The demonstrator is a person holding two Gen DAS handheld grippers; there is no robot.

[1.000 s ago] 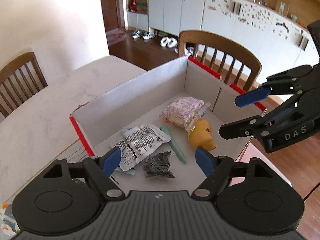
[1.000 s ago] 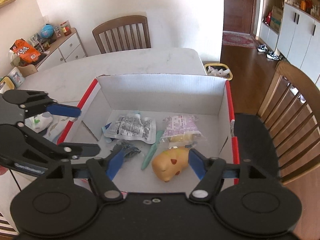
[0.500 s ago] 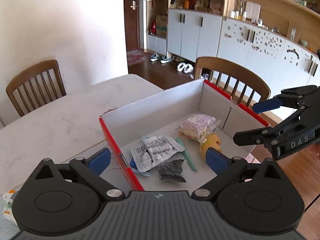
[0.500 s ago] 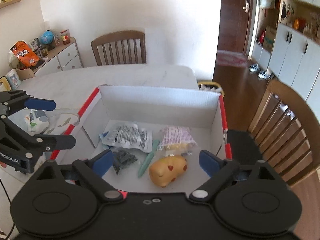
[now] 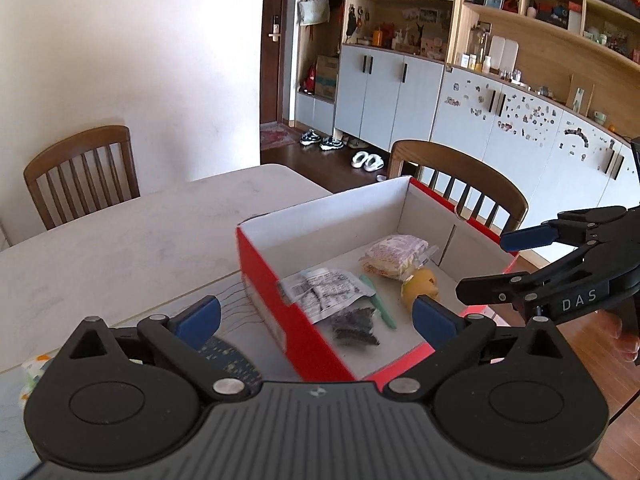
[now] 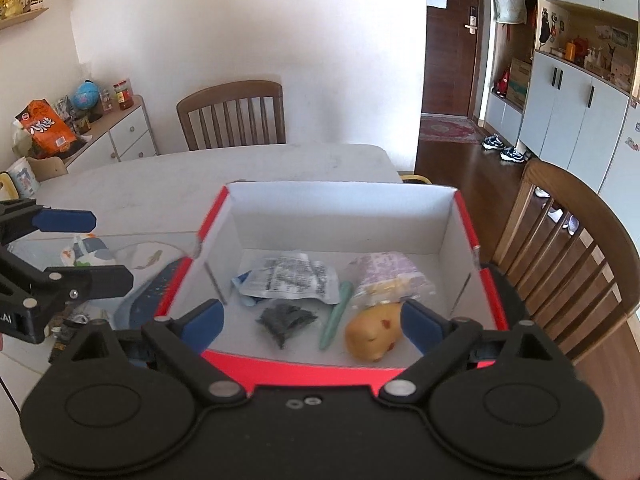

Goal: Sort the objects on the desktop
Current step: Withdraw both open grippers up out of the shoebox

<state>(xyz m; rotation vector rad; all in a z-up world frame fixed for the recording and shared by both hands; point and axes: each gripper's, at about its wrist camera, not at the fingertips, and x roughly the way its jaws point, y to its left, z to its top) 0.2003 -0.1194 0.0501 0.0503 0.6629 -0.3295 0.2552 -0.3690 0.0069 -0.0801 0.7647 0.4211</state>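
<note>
Above the red box, each gripper tilts downward, jaws just spread, empty.

Both grippers spread wide, nothing between their pads

The left gripper and right gripper both tilt downward, jaws just opened fully and gripping nothing; fingertips of the person's hand show behind the right one.

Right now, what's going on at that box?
A person holds two grippers over a red-edged box on the table. Both the left gripper and the right gripper are open and hold nothing; their fingers have just been opening. In the box lie a yellow toy, a printed packet, a purple snack bag, a green pen and a dark clump.
</note>
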